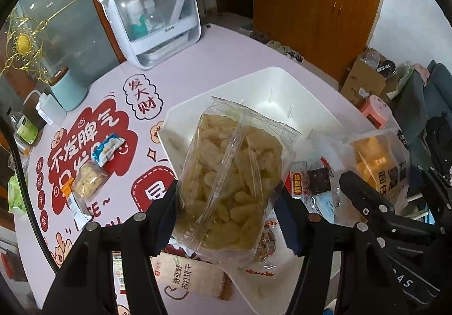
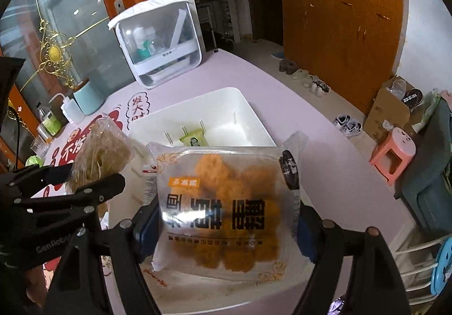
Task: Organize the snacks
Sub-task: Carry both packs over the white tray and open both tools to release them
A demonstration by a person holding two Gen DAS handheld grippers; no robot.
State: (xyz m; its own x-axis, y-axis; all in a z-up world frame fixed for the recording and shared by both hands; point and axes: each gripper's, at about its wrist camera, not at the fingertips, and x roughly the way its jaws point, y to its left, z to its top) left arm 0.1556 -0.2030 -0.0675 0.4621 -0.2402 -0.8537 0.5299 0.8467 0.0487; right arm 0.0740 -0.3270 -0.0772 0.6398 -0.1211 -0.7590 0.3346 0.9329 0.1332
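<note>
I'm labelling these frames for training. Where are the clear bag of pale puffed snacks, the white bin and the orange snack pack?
clear bag of pale puffed snacks [image 1: 230, 182], left wrist view, middle of bag.
white bin [image 1: 282, 89], left wrist view, bare inner far wall.
orange snack pack [image 2: 226, 202], right wrist view, printed front face.

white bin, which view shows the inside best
The right wrist view: the white bin shows its dividers and a green packet. In the left wrist view, the clear snack bag hides much of the bin.

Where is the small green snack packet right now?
In the right wrist view, the small green snack packet lies inside the white bin, near its middle, just beyond the top edge of the orange-snack bag held by the right gripper.
</note>
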